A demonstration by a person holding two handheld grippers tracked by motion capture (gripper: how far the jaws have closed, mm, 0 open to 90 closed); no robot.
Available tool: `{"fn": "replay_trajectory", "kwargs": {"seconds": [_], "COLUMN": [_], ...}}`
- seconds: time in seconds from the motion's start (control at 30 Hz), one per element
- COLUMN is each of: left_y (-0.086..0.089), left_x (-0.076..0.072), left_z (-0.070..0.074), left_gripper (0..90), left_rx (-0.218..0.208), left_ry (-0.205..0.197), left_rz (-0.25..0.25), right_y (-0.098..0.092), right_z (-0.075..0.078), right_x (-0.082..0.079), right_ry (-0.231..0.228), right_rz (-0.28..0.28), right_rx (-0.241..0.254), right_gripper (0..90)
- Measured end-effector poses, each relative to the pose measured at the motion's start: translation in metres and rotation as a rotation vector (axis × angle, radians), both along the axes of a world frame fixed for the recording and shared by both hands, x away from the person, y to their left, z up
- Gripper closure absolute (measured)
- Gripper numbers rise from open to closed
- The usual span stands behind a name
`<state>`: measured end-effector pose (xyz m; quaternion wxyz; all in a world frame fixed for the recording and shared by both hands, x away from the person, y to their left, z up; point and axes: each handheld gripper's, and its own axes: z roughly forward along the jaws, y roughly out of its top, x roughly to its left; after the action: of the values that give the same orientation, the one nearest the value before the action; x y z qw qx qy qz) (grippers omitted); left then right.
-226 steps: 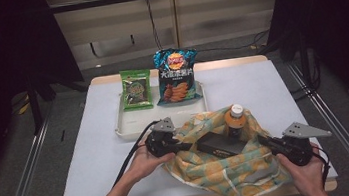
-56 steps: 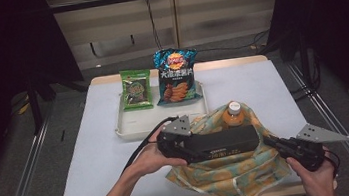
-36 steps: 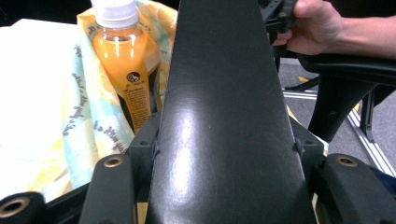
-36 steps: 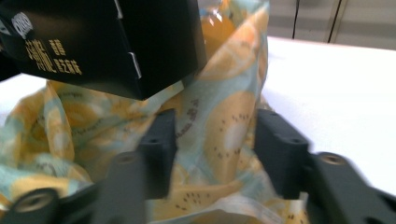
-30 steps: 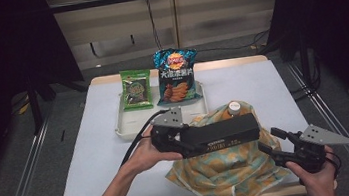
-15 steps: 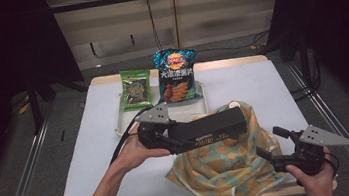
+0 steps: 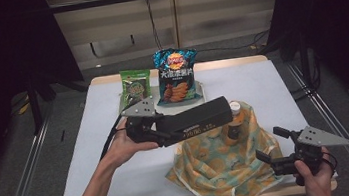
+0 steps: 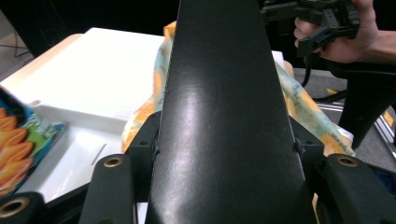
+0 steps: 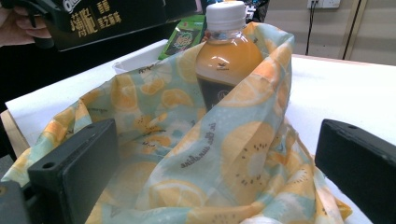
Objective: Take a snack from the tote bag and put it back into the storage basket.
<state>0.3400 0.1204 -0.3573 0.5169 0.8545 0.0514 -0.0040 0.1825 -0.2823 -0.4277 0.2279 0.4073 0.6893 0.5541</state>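
Black box (image 7: 196,120), long and flat, is clamped at one end in the left claw (image 7: 162,129) and held level above the table (image 7: 93,153), its far end reaching over the fruit-print bag (image 7: 221,168). In the bag, just past that end, stands an orange drink bottle (image 7: 235,126). Behind the left claw a white tray (image 7: 201,92) carries a blue chip bag (image 7: 176,75) and a green snack packet (image 7: 135,85). The right claw (image 7: 272,149) sits at the bag's near right edge; its jaws have just been opening and stand wide apart with cloth between them, gripping nothing. In the left gripper view the box hides most of the bag and the bottle; the right gripper view shows the bottle's white cap (image 9: 225,14) clearly.
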Motion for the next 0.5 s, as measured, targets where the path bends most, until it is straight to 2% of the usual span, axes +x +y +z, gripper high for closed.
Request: {"fn": "replay_trajectory", "kwargs": {"seconds": [0.2,0.33,0.43,0.5], "left_y": [0.011,0.017,0.021,0.024], "left_x": [0.009,0.015,0.021,0.024], "left_z": [0.001,0.0,0.0,0.001], "left_gripper": [43.3,43.3,43.3,43.2], "left_rx": [0.018,0.014,0.038,0.032], "left_ry": [-0.002,-0.003,-0.009,-0.005], "left_rz": [0.024,0.049,0.065,0.075], "right_y": [0.001,0.001,0.001,0.001], "right_z": [-0.001,-0.001,-0.002,-0.002], "right_x": [-0.001,-0.001,0.0,0.0], "right_ry": [-0.002,0.003,0.005,0.002], "right_rz": [-0.01,-0.008,0.002,0.003], "right_rx": [-0.022,-0.018,-0.029,-0.029], "right_gripper": [0.6,0.8,1.2,1.2]}}
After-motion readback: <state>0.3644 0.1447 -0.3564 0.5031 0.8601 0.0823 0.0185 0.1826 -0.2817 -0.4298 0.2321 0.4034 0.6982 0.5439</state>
